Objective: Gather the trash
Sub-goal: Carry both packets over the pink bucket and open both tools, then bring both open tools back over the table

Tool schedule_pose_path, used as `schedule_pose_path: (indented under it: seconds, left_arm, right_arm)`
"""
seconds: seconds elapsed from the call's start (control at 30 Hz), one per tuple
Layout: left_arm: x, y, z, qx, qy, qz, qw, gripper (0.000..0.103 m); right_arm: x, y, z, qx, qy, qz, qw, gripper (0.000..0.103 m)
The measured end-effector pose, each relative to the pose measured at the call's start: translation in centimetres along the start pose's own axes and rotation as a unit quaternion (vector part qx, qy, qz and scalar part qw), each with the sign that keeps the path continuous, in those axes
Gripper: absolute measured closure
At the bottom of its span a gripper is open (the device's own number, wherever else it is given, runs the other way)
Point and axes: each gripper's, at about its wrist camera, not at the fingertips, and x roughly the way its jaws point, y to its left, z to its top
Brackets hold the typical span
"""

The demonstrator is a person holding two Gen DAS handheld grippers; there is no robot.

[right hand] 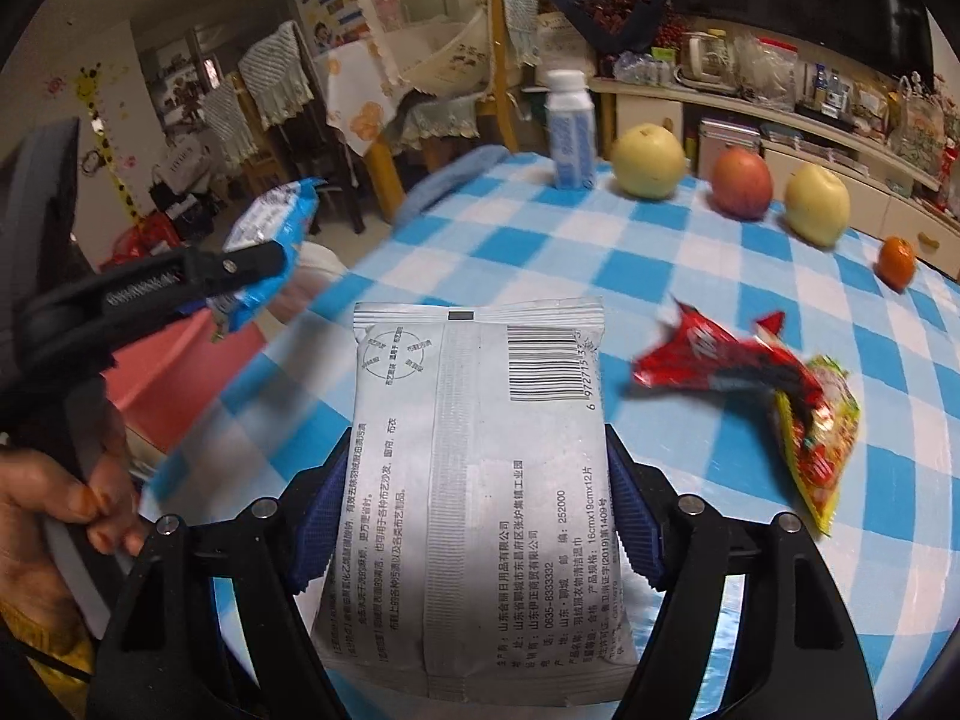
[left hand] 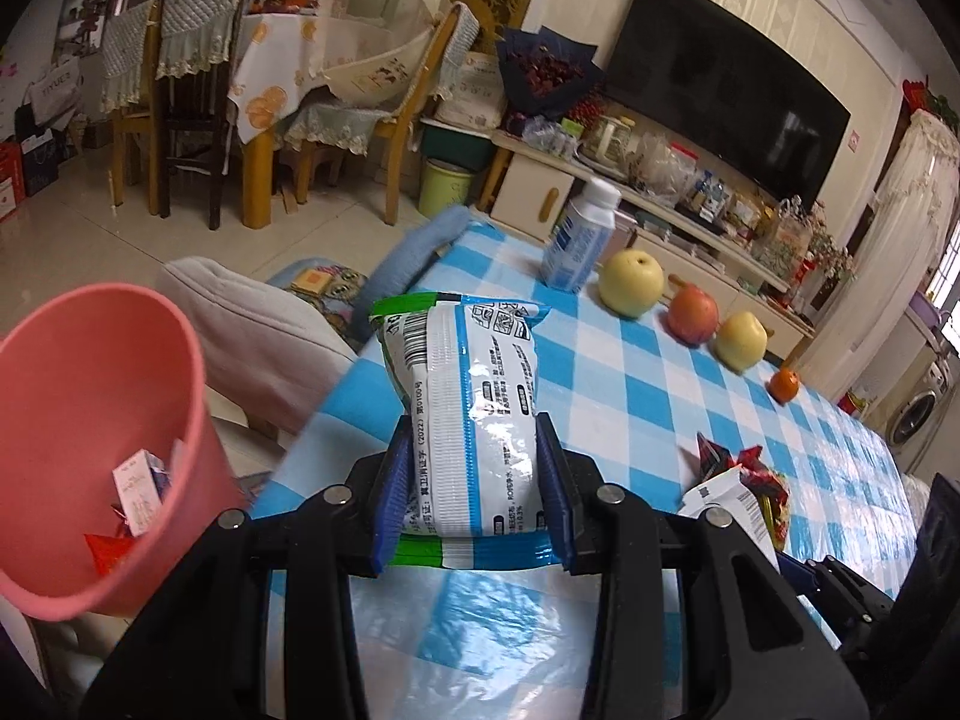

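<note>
Spreading under everything is the checked worktop (right hand: 690, 252), with the pink bin (left hand: 90, 396) beside its edge already holding a few scraps. Left gripper (left hand: 474, 468) has its fingers clamped on a blue-edged packet (left hand: 474, 372) (near the bin); right gripper (right hand: 474, 516) squeezes a grey packet (right hand: 480, 450). Two crumpled wrappers (right hand: 750, 384) are not yet collected.

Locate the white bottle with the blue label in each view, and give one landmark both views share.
Left wrist: bottle right of centre, upper half, at the table's far edge.
Right wrist: bottle top centre, same edge.
Shared landmark: the yellow pear just right of it.
</note>
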Motion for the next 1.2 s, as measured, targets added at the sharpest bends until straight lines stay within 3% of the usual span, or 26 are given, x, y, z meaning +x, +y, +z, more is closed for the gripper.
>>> schedule_pose_path:
  seconds: [0.27, 0.47, 0.63, 0.87, 0.93, 0.97, 1.0, 1.2]
  left_arm:
    - [-2.9, 7.1, 2.1, -0.081, -0.044, 0.048, 0.9946, 0.063]
    - [-5.9, 14.0, 3.2, -0.143, -0.086, 0.115, 0.9792, 0.063]
    - [-6.7, 18.4, 2.7, -0.212, -0.086, 0.114, 0.9667, 0.063]
    - [-8.5, 21.9, 2.5, -0.259, -0.110, 0.139, 0.9495, 0.063]
    - [-8.6, 22.3, 2.4, -0.269, -0.113, 0.140, 0.9462, 0.059]
    - [-8.6, 22.5, 2.5, -0.272, -0.113, 0.140, 0.9453, 0.051]
    - [-8.6, 22.5, 2.5, -0.274, -0.112, 0.147, 0.9438, 0.042]
    - [-8.7, 22.1, 2.9, -0.264, -0.109, 0.164, 0.9443, 0.023]
  right_arm:
    - [0.0, 7.9, 4.3, -0.010, -0.023, 0.093, 0.995, 0.027]
    - [1.9, 15.3, 7.7, -0.042, -0.028, 0.141, 0.989, 0.027]
    - [5.3, 20.2, 9.3, -0.062, -0.018, 0.162, 0.985, 0.027]
    - [10.9, 26.0, 9.6, -0.109, 0.016, 0.162, 0.981, 0.024]
    - [12.0, 26.6, 9.4, -0.115, 0.020, 0.155, 0.981, 0.017]
    - [12.4, 27.0, 9.2, -0.119, 0.019, 0.142, 0.983, 0.014]
    - [12.4, 27.2, 9.0, -0.120, 0.018, 0.133, 0.984, 0.014]
    - [10.9, 24.8, 7.0, -0.118, -0.003, 0.106, 0.987, 0.013]
